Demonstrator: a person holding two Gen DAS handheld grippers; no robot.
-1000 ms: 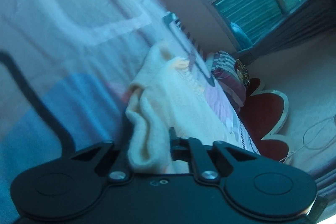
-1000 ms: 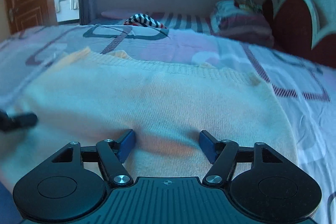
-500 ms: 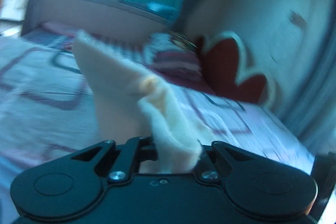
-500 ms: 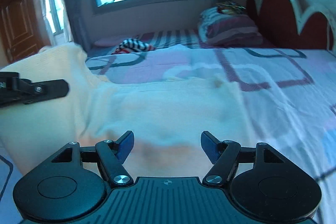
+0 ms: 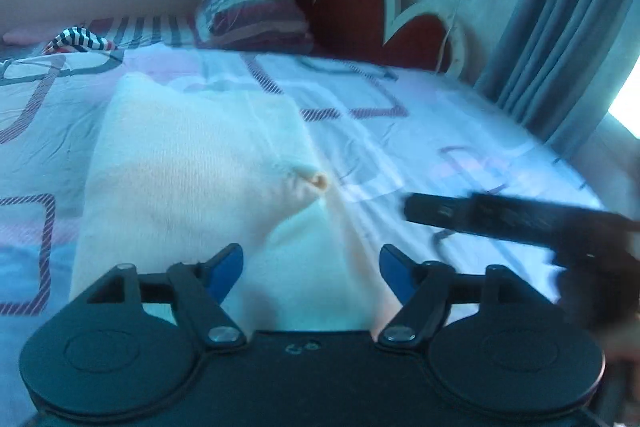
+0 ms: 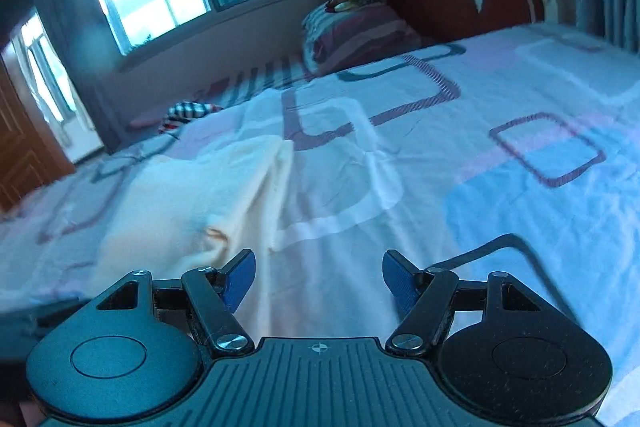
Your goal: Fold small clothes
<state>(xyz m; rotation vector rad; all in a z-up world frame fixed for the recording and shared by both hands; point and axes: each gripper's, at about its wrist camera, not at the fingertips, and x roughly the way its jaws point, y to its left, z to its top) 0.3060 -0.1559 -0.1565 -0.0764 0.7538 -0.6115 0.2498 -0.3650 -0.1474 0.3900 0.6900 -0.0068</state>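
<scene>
A small cream knitted garment (image 5: 192, 179) lies folded over on the patterned bed sheet (image 5: 420, 131). My left gripper (image 5: 311, 269) is open and empty just above the garment's near edge, with blue pads (image 5: 224, 269) apart. The right gripper shows as a dark blur at the right of the left wrist view (image 5: 520, 217). In the right wrist view the garment (image 6: 192, 199) lies at the left, and my right gripper (image 6: 319, 277) is open and empty over the sheet (image 6: 480, 167) just right of it.
Stacked striped pillows (image 5: 256, 23) and a red scalloped headboard (image 5: 360, 3) stand at the far end of the bed. A black-and-white striped cloth (image 5: 80, 41) lies at the far left. Curtains (image 5: 560, 27) hang at the right. A dark cable (image 6: 492, 247) lies on the sheet.
My left gripper carried the garment's edge over, opened and let it go; the garment now lies folded. My right gripper has moved off the garment to its right, still open.
</scene>
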